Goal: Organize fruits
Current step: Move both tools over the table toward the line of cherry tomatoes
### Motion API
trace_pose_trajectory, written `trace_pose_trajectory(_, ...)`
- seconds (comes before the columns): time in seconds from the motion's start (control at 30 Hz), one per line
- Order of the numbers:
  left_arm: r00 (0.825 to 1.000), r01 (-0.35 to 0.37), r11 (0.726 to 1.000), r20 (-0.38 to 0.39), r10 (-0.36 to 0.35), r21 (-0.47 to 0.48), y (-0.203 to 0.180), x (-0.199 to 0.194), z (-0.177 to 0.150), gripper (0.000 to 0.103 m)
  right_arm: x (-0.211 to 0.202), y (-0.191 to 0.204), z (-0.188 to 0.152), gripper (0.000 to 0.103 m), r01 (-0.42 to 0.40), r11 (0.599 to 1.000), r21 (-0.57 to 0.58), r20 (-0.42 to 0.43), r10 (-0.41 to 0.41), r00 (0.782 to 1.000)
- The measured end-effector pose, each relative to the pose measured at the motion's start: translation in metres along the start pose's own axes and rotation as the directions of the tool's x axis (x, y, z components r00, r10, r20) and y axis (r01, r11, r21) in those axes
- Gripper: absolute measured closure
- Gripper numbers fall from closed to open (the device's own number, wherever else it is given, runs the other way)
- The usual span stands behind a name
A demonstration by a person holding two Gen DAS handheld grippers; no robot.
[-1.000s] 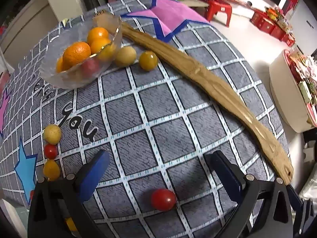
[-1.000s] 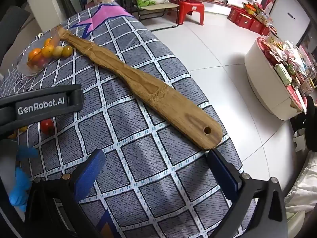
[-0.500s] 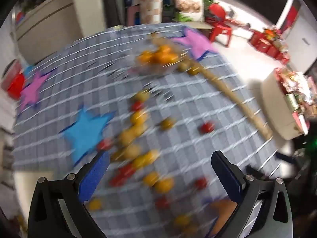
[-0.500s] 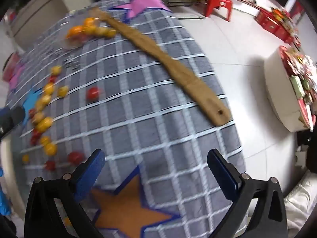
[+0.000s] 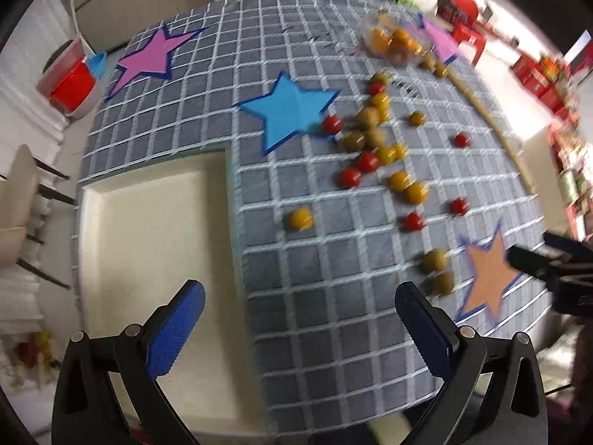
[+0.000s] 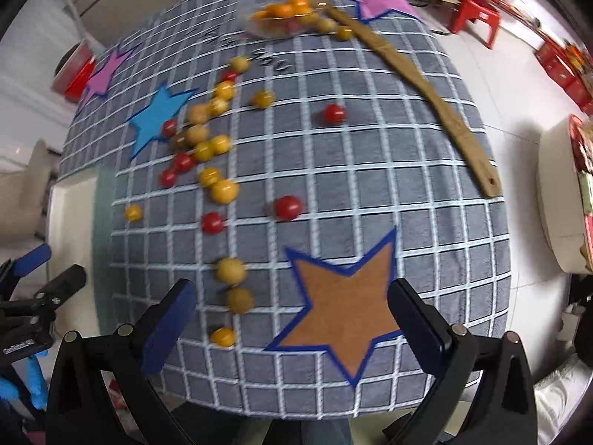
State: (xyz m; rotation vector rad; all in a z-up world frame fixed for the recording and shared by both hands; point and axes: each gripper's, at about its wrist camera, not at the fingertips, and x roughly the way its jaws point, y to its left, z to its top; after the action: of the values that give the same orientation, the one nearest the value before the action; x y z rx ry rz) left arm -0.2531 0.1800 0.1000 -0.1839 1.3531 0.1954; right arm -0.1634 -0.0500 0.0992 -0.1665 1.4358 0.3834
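Both views now higher; scattered red, yellow fruits point(image 6: 207, 155) motion-blurred.

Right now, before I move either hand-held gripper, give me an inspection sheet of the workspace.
Surface: round table under a grey checked cloth with coloured stars.
Job's things: red and yellow small fruits scattered loose; clear bowl at the far edge holds oranges; cream tray holds nothing.
Clutter: long wooden paddle along the right edge.
Grippers: left hand-held gripper and right hand-held gripper both open, holding nothing.
Cables: nothing seen.
Surroundings: red stools, white floor.
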Motion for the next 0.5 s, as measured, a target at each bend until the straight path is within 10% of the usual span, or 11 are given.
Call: trace_pose_trajectory(0.5,0.999,0.030,0.999,-0.036,-0.031,-0.023,0.000,-0.010,0.001,0.000,-0.018,0.010,0.007,0.000,0.073,0.997,-0.018,-0.073,-0.074,0.995)
